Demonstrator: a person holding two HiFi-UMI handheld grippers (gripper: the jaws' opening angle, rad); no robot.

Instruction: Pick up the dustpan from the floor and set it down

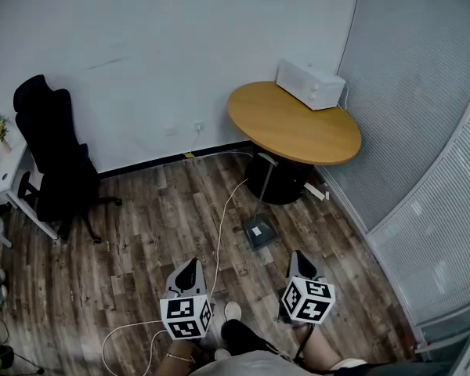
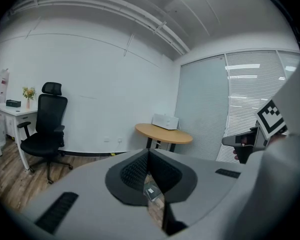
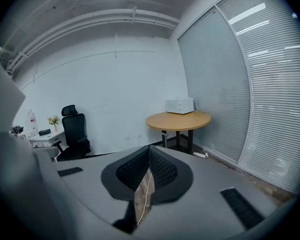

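Note:
The dustpan (image 1: 260,230) stands on the wood floor in front of the round table, a dark grey pan with a white label and a thin handle (image 1: 267,180) rising toward the table. My left gripper (image 1: 192,265) hovers short of it to the left, and my right gripper (image 1: 298,255) is just right of it, both apart from it. In the left gripper view the jaws (image 2: 149,154) meet at the tips with nothing held; the dustpan (image 2: 152,193) shows through the slit below them. The right gripper (image 3: 149,149) is shut and empty too.
The round wooden table (image 1: 294,124) carries a white box (image 1: 311,84). A white cable (image 1: 222,225) trails across the floor between the grippers. A black office chair (image 1: 59,163) and a white desk (image 1: 4,175) stand at the left. Blinds (image 1: 439,210) close off the right side.

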